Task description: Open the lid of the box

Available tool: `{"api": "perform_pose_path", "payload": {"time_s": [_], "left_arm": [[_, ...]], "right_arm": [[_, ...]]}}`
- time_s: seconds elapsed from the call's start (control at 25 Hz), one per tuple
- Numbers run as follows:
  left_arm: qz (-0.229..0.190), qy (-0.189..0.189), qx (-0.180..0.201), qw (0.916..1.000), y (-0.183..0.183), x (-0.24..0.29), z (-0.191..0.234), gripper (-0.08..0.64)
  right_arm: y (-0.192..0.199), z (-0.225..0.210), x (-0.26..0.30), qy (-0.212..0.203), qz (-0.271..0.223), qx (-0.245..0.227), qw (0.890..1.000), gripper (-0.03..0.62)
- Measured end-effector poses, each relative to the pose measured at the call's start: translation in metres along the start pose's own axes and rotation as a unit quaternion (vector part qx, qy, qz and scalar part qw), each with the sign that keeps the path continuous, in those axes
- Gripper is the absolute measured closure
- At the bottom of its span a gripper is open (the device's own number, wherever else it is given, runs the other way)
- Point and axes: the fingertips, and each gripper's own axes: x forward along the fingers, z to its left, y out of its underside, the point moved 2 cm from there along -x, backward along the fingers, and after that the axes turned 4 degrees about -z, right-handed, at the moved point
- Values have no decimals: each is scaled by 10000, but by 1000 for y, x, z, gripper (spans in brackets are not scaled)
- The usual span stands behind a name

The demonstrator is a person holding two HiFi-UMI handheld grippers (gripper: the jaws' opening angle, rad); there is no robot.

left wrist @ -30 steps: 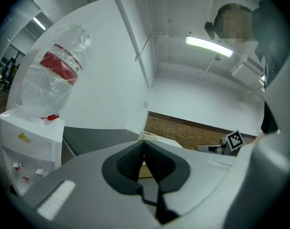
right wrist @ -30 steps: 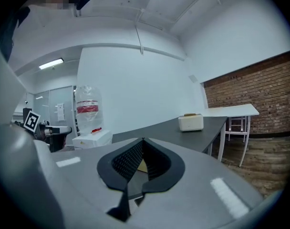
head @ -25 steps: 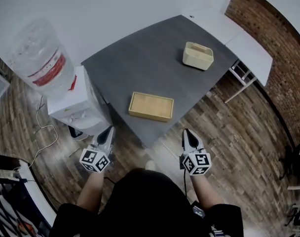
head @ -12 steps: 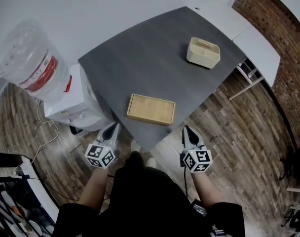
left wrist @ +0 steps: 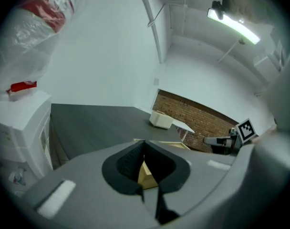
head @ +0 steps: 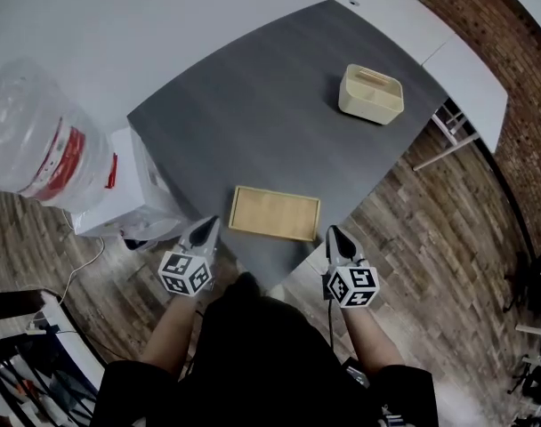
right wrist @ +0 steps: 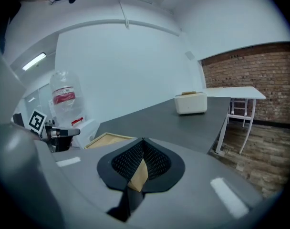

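A flat, light wooden box (head: 275,213) lies with its lid down near the front corner of the dark grey table (head: 253,114). My left gripper (head: 205,228) hangs off the table's edge just left of the box, jaws shut and empty. My right gripper (head: 332,235) is just off the box's right end, also shut with nothing in it. In the left gripper view the box (left wrist: 176,145) shows past the shut tips (left wrist: 144,144). From the right gripper view the box (right wrist: 109,140) lies ahead to the left of the tips (right wrist: 143,141).
A cream lidded container (head: 370,94) stands at the table's far right. A white water dispenser (head: 119,194) with a large bottle (head: 35,145) stands against the table's left side. A white table (head: 466,60) adjoins on the right. Wooden floor lies below.
Both grippers have come forward, from over the floor to the table's front corner, one at each end of the wooden box. The box has not moved.
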Motion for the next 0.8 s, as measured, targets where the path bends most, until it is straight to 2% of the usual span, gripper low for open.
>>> {"api": "perform_pose_path", "payload": {"time_s": [0.12, 0.36, 0.48, 0.6, 0.68, 0.8], "left_arm": [[268, 21, -3, 9996, 8, 9, 8, 560], [480, 157, -131, 9986, 13, 28, 13, 560], [552, 258, -126, 9981, 14, 37, 12, 558], [639, 313, 72, 9974, 14, 44, 8, 521], [679, 326, 126, 9971, 15, 48, 5, 498], [749, 380, 17, 9965, 18, 50, 5, 465]], "right_arm": [[4, 6, 10, 64, 124, -234, 9996, 589], [12, 2, 21, 288, 330, -42, 9990, 586], [19, 1, 25, 272, 485, 142, 9984, 540], [29, 2, 28, 265, 664, 309, 9970, 486], [34, 1, 29, 311, 744, 466, 9957, 472], [40, -1, 31, 374, 807, 666, 9938, 465]]}}
